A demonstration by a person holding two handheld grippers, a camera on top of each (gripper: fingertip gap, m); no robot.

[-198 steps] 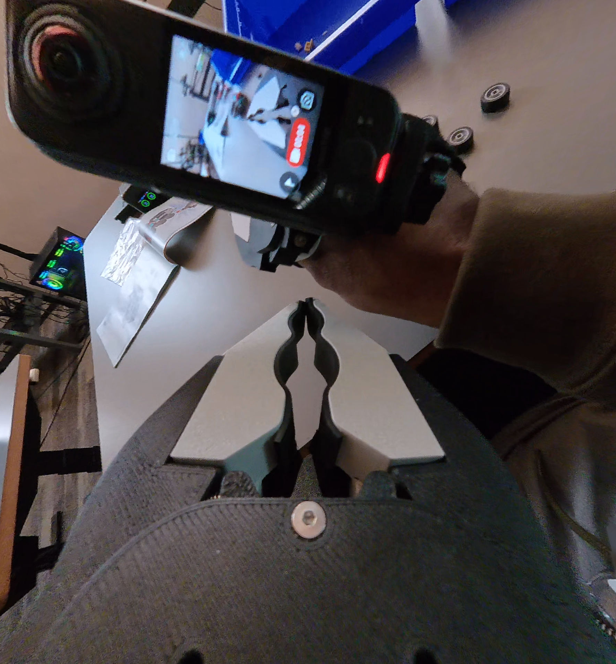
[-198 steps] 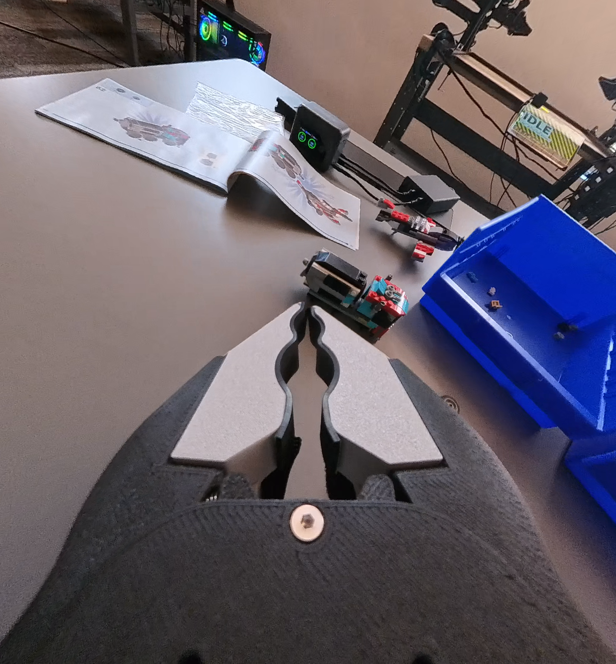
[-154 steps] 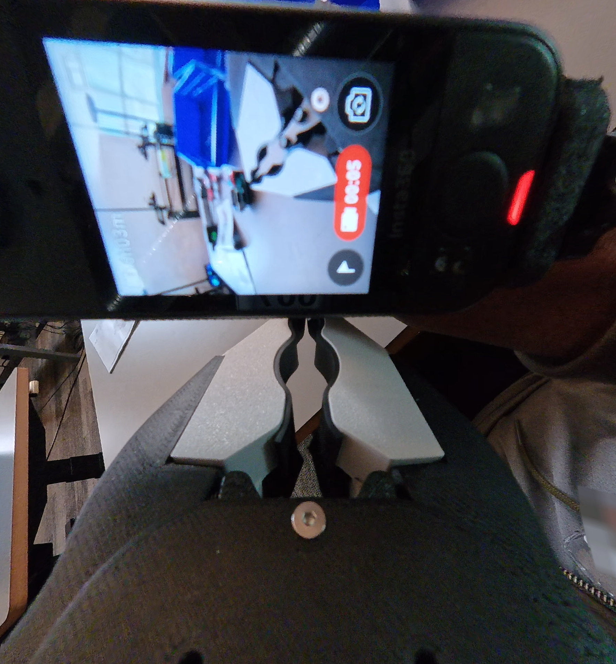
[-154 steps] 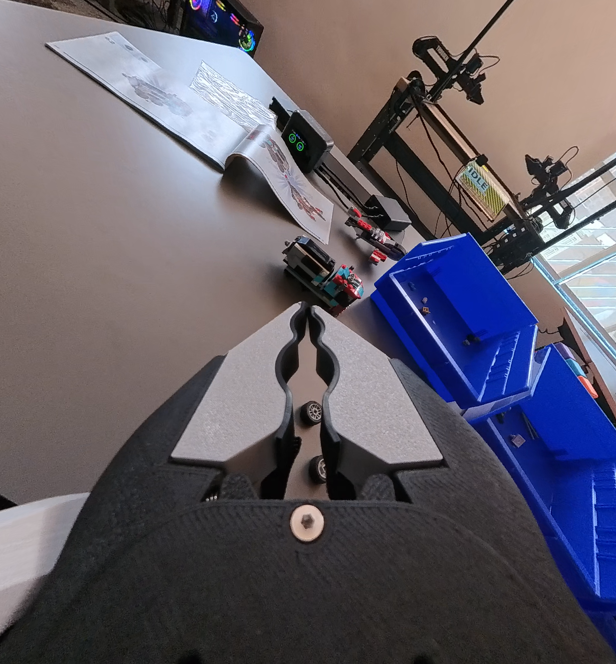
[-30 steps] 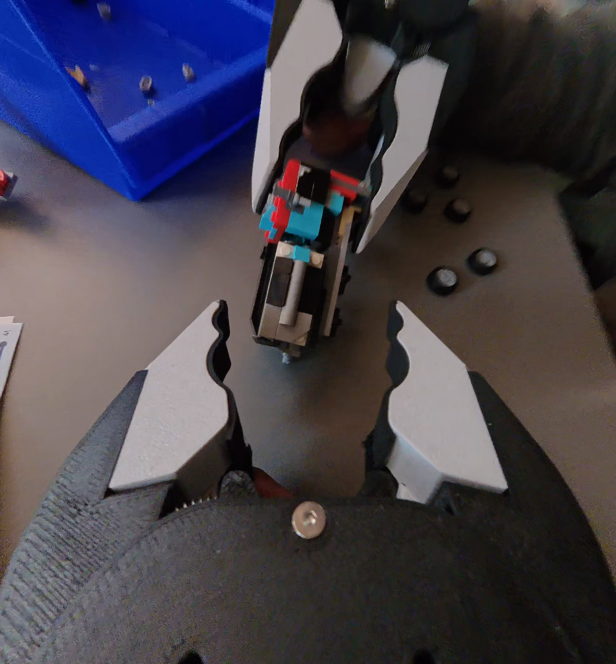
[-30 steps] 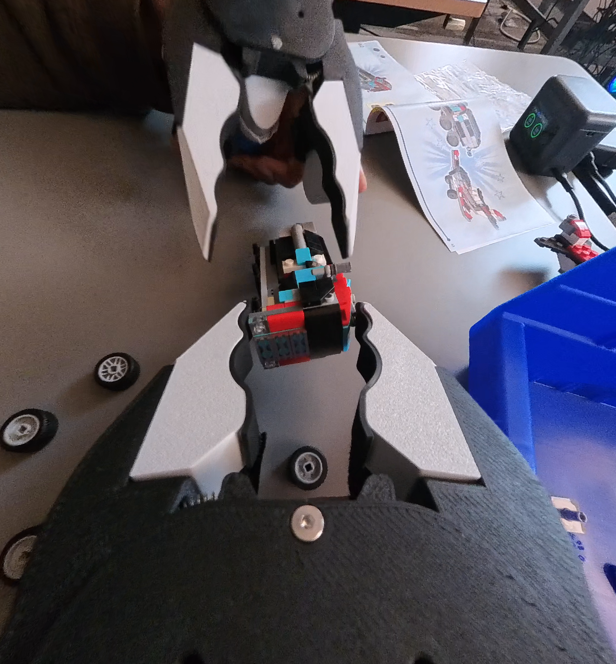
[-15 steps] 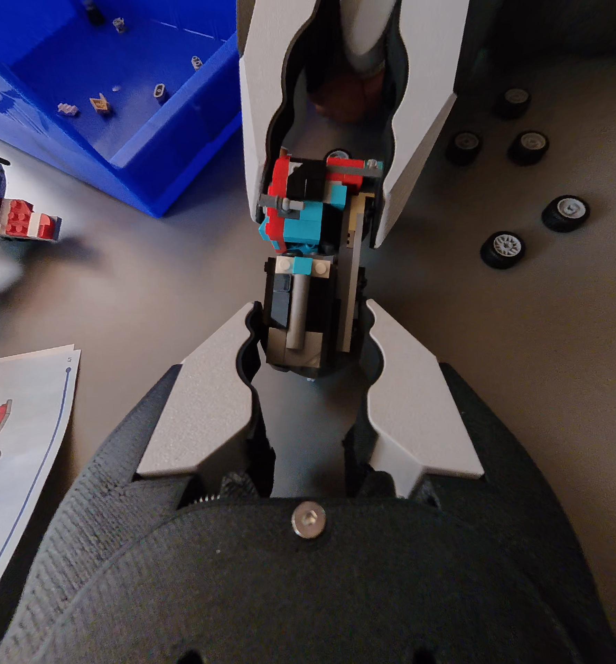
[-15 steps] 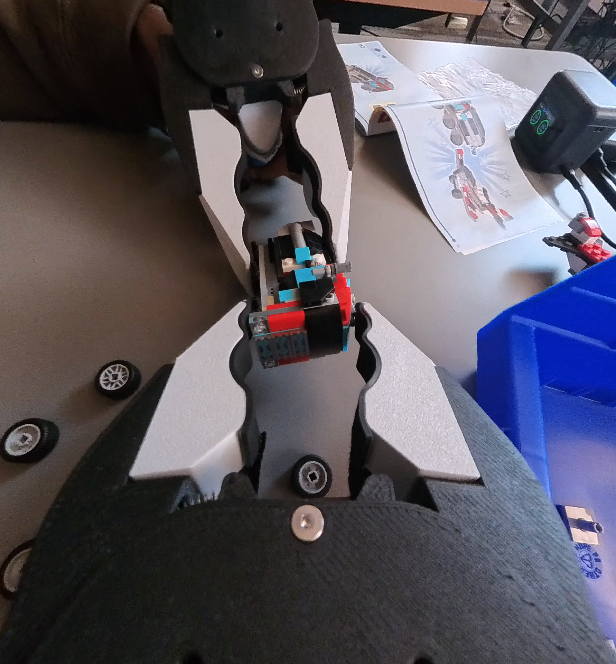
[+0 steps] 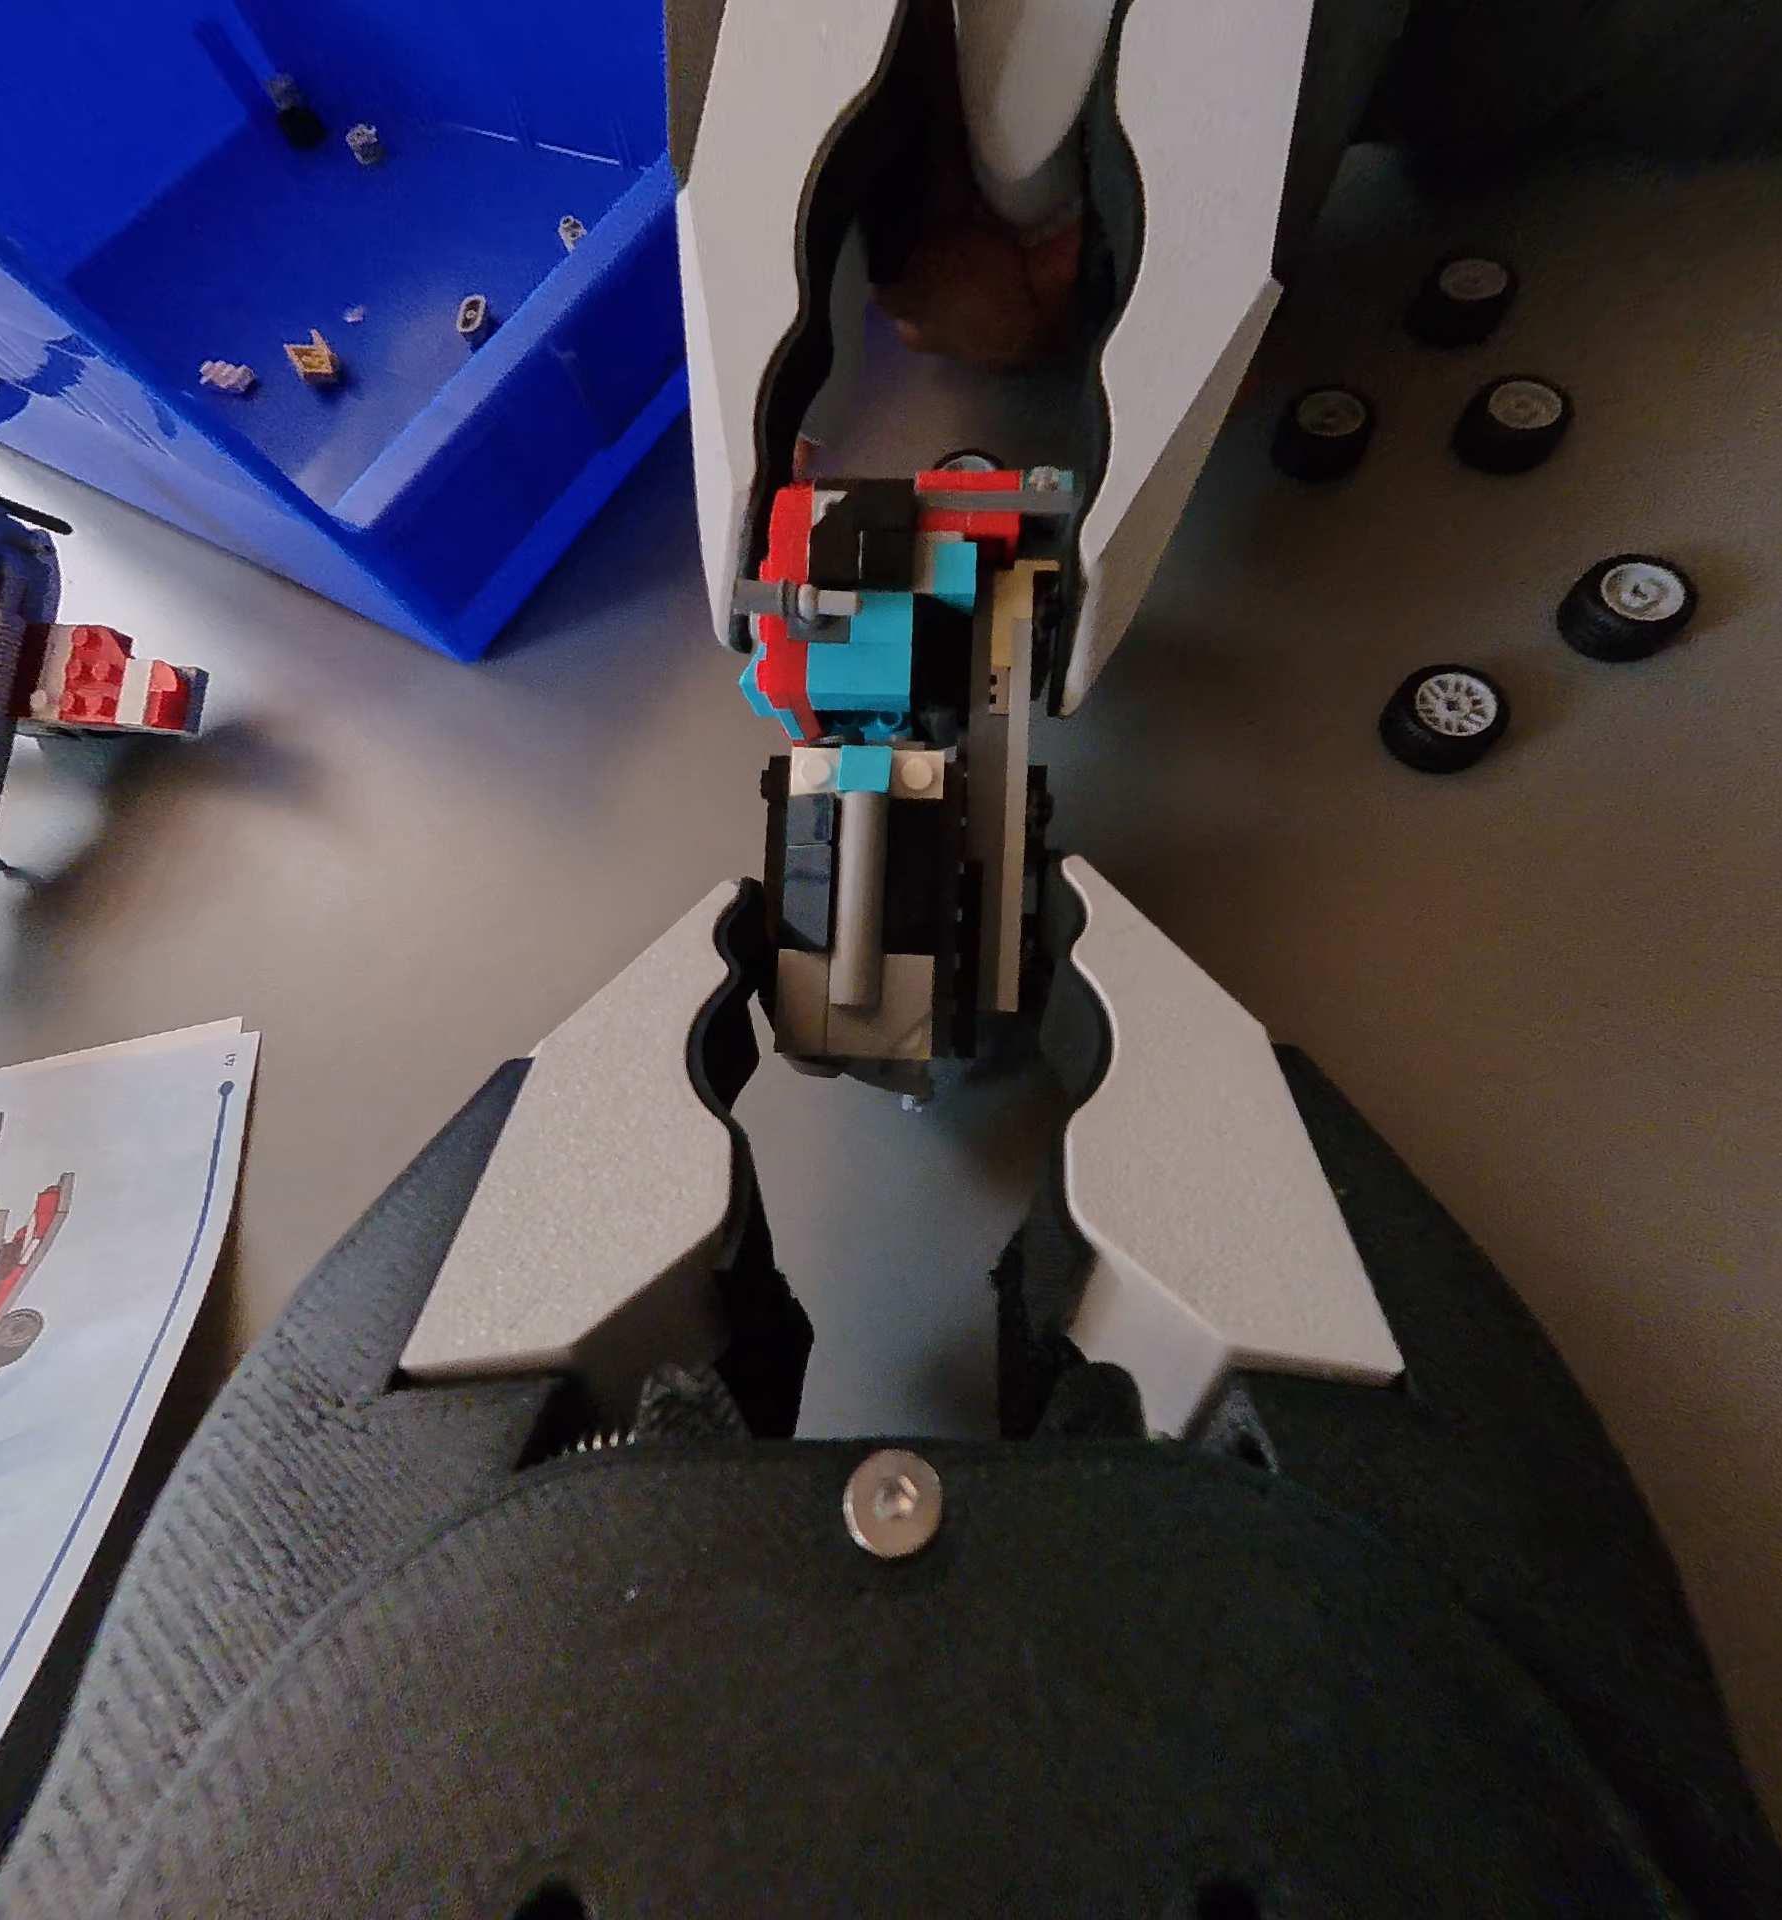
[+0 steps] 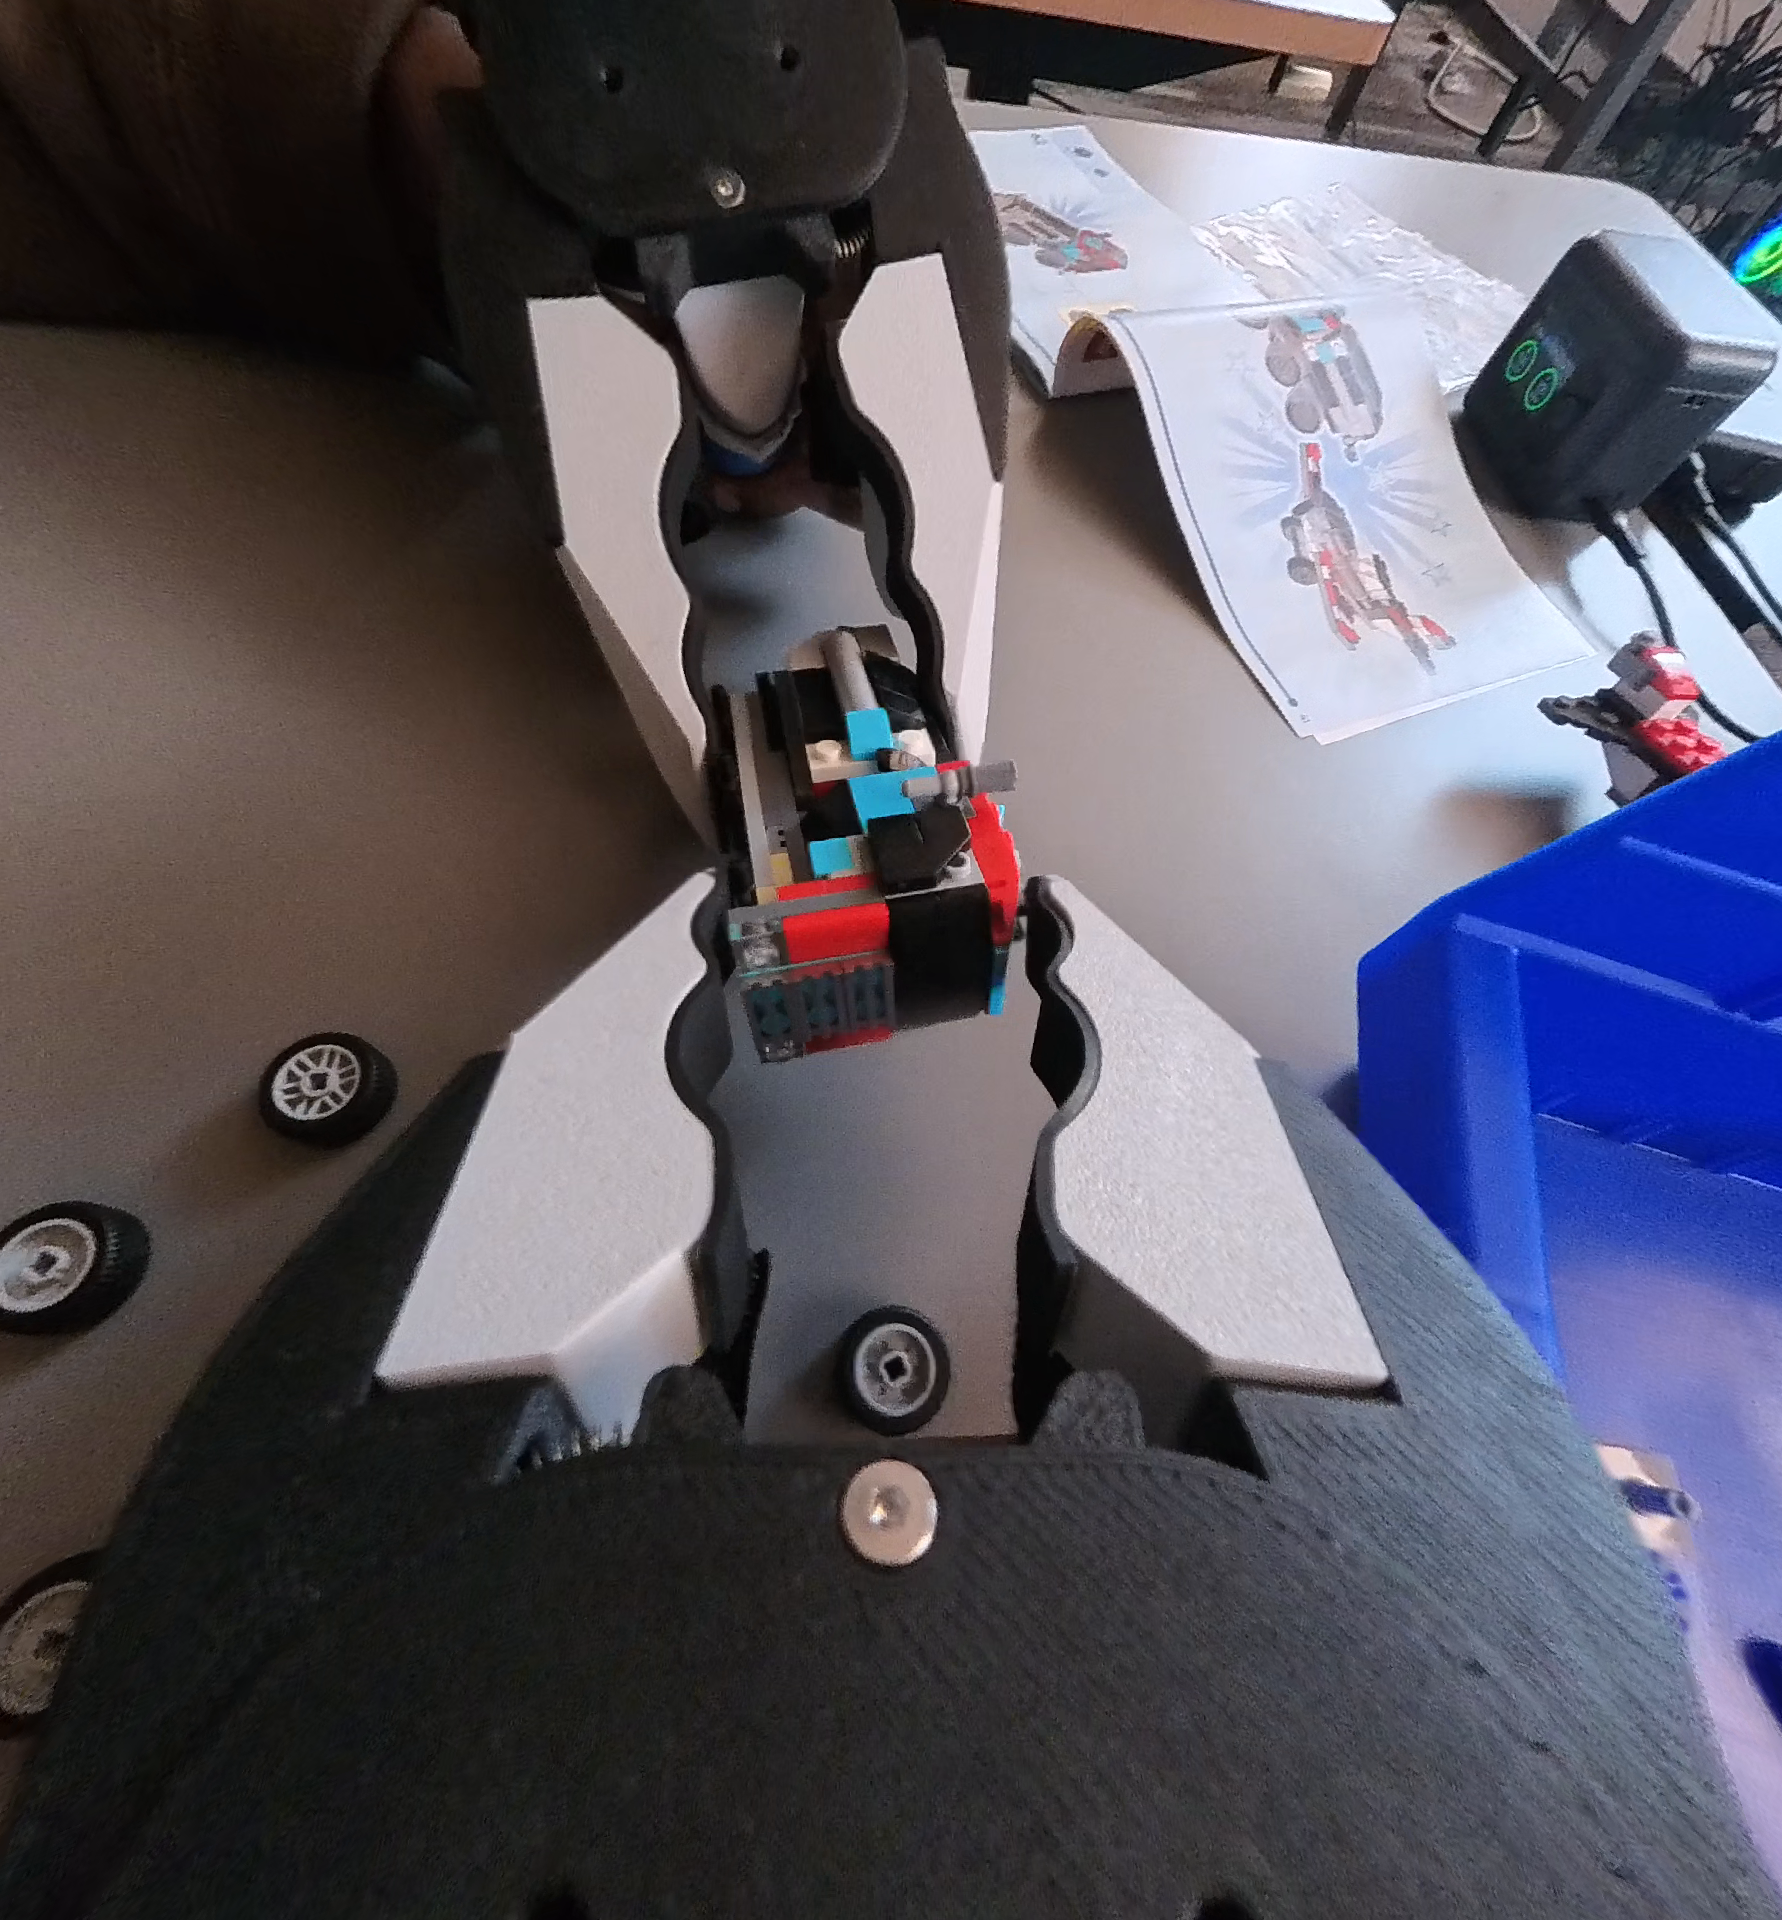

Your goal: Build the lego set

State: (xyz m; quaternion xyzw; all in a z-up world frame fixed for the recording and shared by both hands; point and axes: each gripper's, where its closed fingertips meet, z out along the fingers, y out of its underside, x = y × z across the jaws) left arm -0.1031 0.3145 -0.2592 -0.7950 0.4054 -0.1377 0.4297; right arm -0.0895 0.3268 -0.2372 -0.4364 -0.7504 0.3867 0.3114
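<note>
The brick-built toy vehicle body (image 9: 897, 790), black and grey at one end and red and turquoise at the other, sits between your two grippers, raised a little over the dark grey table (image 9: 451, 852). Your left gripper (image 9: 902, 894) pinches the black-and-grey end, with both fingertips pressed to its sides. Your right gripper (image 10: 871, 899) clamps the red-and-turquoise end, pads tight against either flank, facing the left one head-on.

Loose black wheels with grey hubs lie on the table around the grasp: one wheel (image 10: 892, 1369) just under your right gripper's fingers, and four more wheels (image 9: 1443, 717) in a scatter off to one side. A blue plastic bin (image 9: 367, 343) stands near the model on the other side, with a few tiny parts (image 9: 315, 358) on its floor. Beyond it lie a second, smaller red-and-grey brick assembly (image 9: 87, 675) and an open instruction booklet (image 10: 1323, 499). A black box with green ring lights (image 10: 1604, 384) stands past the booklet, cables trailing from it.
</note>
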